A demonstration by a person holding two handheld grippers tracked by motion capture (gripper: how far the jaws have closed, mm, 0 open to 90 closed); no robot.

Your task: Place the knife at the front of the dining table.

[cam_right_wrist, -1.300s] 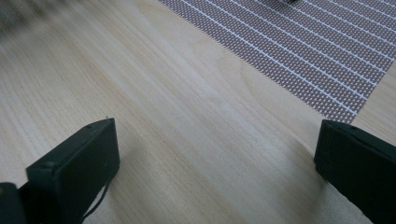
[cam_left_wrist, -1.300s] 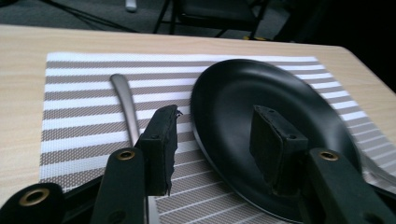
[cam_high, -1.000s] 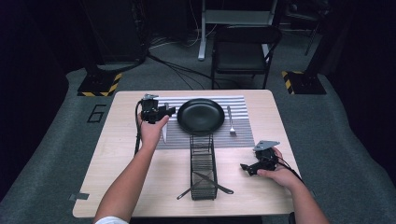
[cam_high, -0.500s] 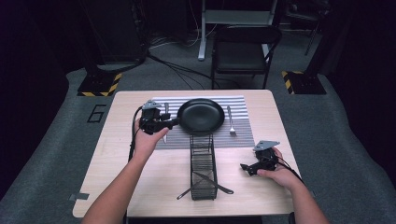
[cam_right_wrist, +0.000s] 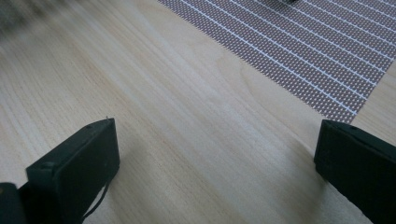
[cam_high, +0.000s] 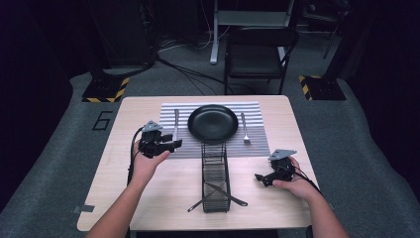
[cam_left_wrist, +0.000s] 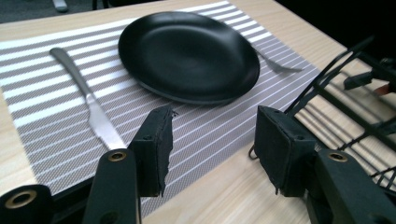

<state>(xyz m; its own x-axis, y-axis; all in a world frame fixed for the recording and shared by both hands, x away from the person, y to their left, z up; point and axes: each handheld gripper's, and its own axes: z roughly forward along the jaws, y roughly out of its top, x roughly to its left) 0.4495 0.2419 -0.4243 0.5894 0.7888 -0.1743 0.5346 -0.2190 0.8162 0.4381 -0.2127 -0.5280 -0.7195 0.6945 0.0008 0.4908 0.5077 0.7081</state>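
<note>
Both empty with jaws apart, the left gripper [cam_high: 168, 145] hovers just right of the placed silver table knife [cam_high: 176, 125], the right gripper [cam_high: 261, 178] right of the black wire basket [cam_high: 216, 171].

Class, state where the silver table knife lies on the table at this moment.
In the high view, the silver table knife lies on the striped grey placemat, left of the round black plate, just beyond the left gripper.
</note>
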